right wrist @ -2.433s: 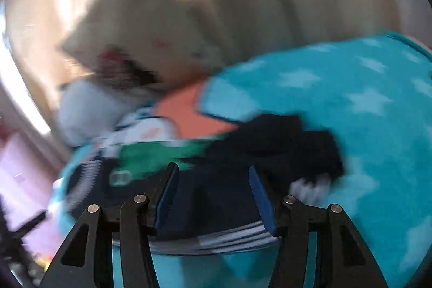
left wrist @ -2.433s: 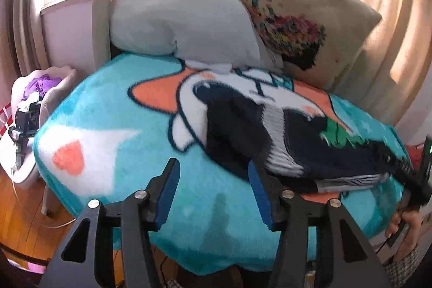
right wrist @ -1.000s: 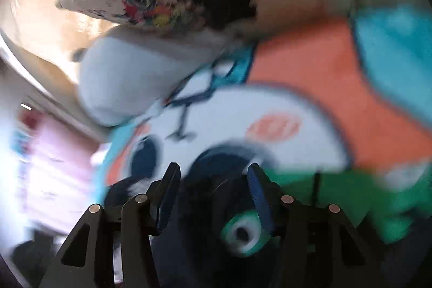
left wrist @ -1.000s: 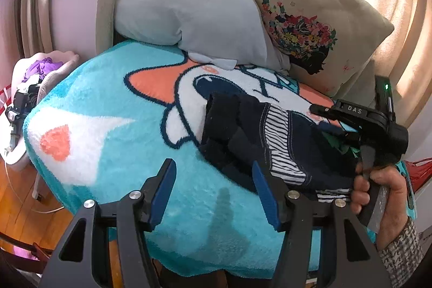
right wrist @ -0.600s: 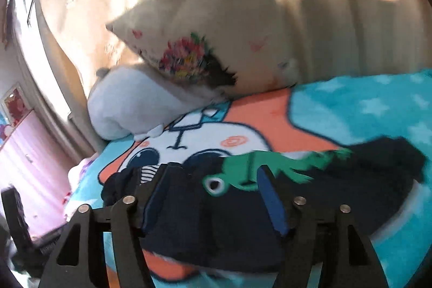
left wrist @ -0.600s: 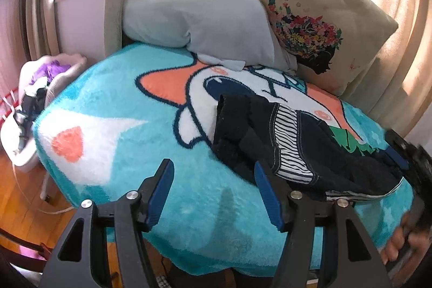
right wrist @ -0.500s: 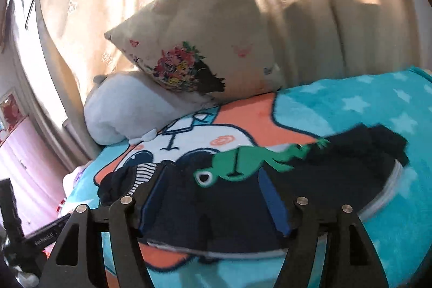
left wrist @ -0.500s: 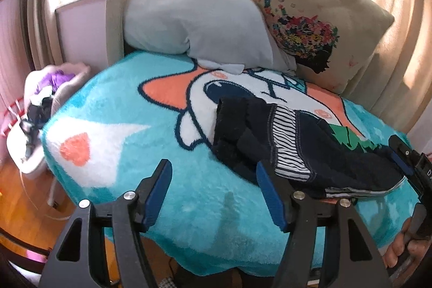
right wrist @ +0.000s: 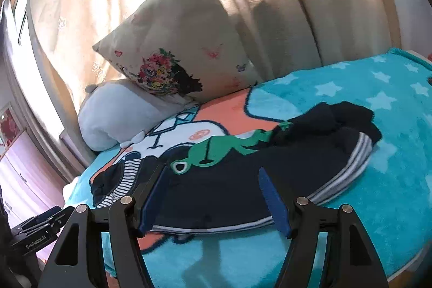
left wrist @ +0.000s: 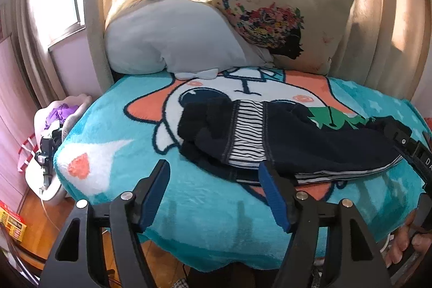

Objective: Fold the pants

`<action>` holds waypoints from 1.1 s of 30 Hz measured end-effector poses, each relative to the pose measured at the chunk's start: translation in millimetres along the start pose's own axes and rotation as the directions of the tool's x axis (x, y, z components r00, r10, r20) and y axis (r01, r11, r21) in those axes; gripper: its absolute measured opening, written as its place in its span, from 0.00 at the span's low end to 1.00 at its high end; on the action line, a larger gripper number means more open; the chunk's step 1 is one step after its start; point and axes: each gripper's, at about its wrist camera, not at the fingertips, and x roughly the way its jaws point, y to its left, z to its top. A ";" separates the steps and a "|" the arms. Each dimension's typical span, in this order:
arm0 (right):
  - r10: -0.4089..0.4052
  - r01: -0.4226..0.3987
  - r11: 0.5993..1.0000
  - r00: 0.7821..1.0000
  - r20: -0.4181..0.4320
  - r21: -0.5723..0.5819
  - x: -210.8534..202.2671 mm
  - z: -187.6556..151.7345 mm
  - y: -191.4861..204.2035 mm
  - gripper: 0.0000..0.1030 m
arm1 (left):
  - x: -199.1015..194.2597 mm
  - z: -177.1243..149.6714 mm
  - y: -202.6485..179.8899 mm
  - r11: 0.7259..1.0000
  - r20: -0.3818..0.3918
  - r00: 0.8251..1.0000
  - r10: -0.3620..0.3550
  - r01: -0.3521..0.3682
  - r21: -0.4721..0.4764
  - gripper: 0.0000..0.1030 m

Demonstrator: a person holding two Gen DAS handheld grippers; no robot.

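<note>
Dark navy pants [left wrist: 297, 145] with a striped lining and a green frog print lie loosely folded across the teal cartoon blanket [left wrist: 205, 207]. In the right wrist view the pants [right wrist: 243, 174] lie just beyond the fingers. My left gripper [left wrist: 214, 188] is open and empty, above the blanket's front edge by the waist end. My right gripper [right wrist: 213, 190] is open and empty, over the near edge of the pants. The right gripper's body [left wrist: 410, 150] shows at the right edge of the left wrist view.
A grey plush pillow [left wrist: 172, 39] and a beige floral cushion [left wrist: 280, 15] lean on the curtain behind the blanket. A pale chair with clutter [left wrist: 54, 131] stands left of the bed on the wooden floor. The blanket's starred part [right wrist: 378, 88] stretches right.
The right gripper swung over the pants toward the left, then drew back to their near edge. The pants now lie folded and flatter. The left gripper stayed open, shifting only slightly.
</note>
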 end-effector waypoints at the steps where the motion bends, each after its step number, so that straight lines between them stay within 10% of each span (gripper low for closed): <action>1: -0.003 0.003 1.000 1.000 0.005 0.011 -2.0 0.2 -4.2 0.71 | -0.3 0.2 -3.4 1.000 0.001 1.000 0.005 -0.005 0.006 0.67; 33: -0.078 0.072 0.992 0.995 0.065 0.102 -20.8 1.9 -57.8 0.72 | 24.3 1.8 -55.3 0.993 -0.076 0.997 0.031 -0.021 0.119 0.68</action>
